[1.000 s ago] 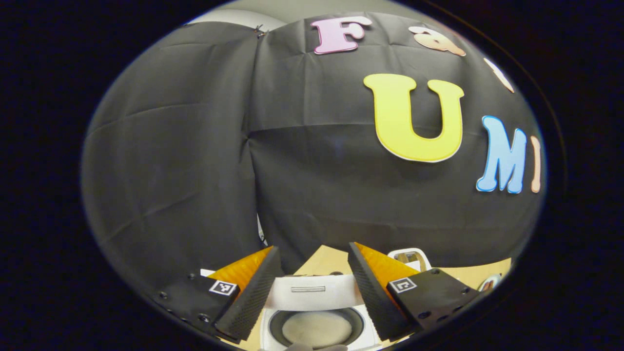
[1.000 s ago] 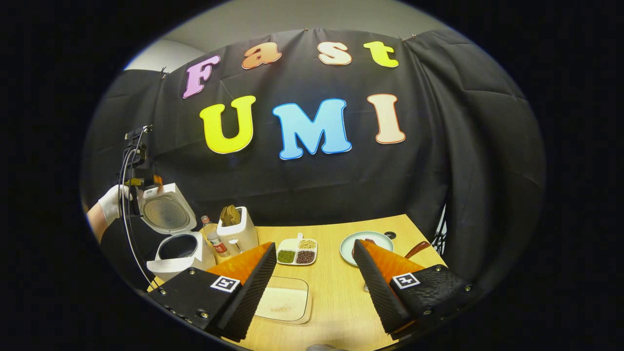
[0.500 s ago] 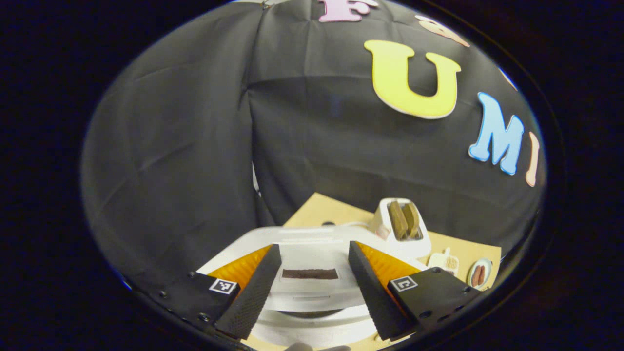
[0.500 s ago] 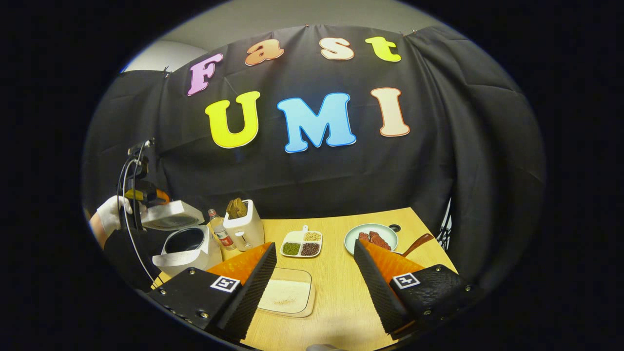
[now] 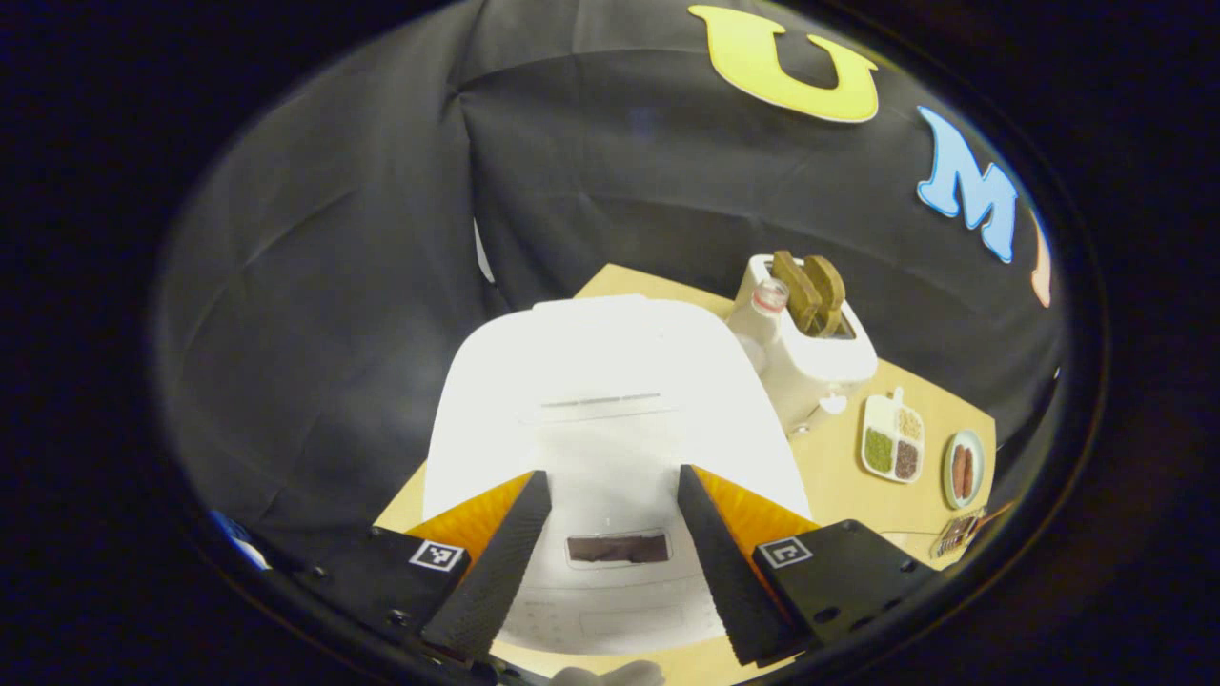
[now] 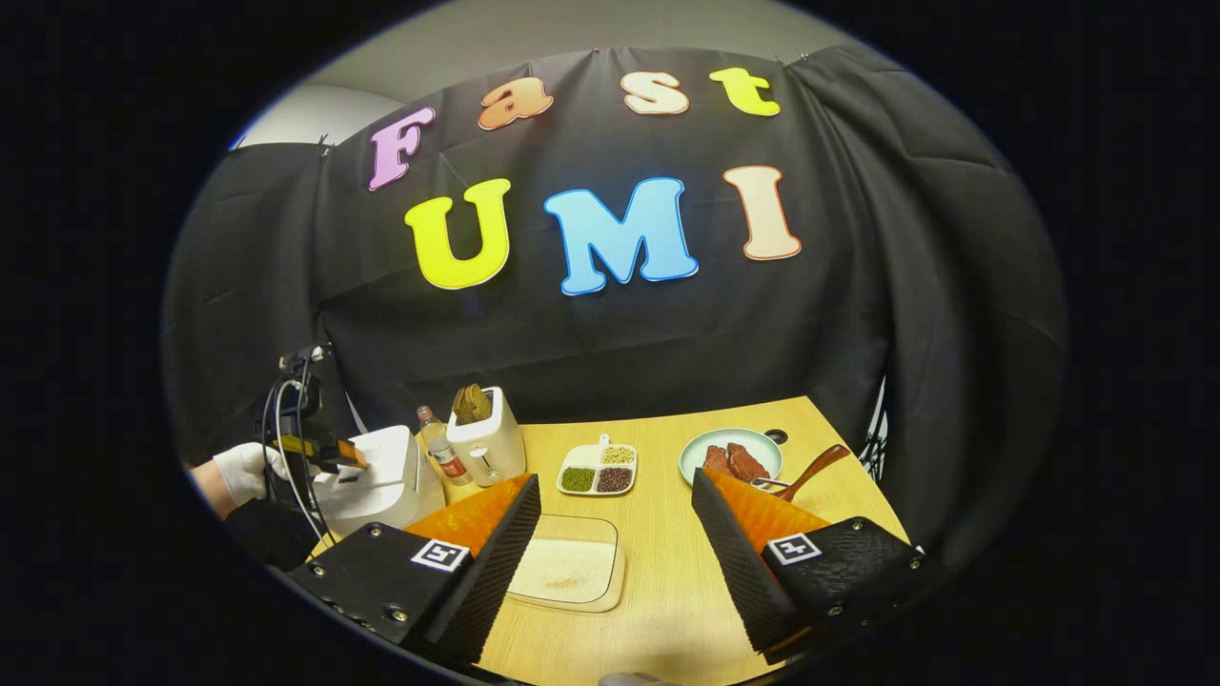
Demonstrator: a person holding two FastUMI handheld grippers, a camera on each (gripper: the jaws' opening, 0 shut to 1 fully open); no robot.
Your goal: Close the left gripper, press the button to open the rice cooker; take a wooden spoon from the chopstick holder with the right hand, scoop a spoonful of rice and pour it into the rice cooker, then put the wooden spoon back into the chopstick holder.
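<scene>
The white rice cooker (image 5: 610, 381) stands with its lid down, its dark display panel (image 5: 617, 548) at the front. My left gripper (image 5: 611, 472) hovers open right above the lid's front part, nothing between its fingers. In the right gripper view the cooker (image 6: 386, 476) sits at the table's left end, with the left gripper (image 6: 319, 448) over it in a white-gloved hand (image 6: 243, 472). My right gripper (image 6: 615, 476) is open above the table, over a shallow tray of rice (image 6: 567, 572). A wooden spoon (image 6: 810, 469) leans in the holder (image 6: 767, 484) at the right.
A white toaster (image 6: 486, 438) with bread and a small bottle (image 6: 440, 455) stand beside the cooker. A divided dish of beans (image 6: 598, 469) and a plate of meat (image 6: 729, 457) lie mid-table. The black cloth wall closes the back and the right side.
The cooker's lid went from standing up to fully shut, and my left gripper came down with it. The right gripper stayed open and shifted only slightly.
</scene>
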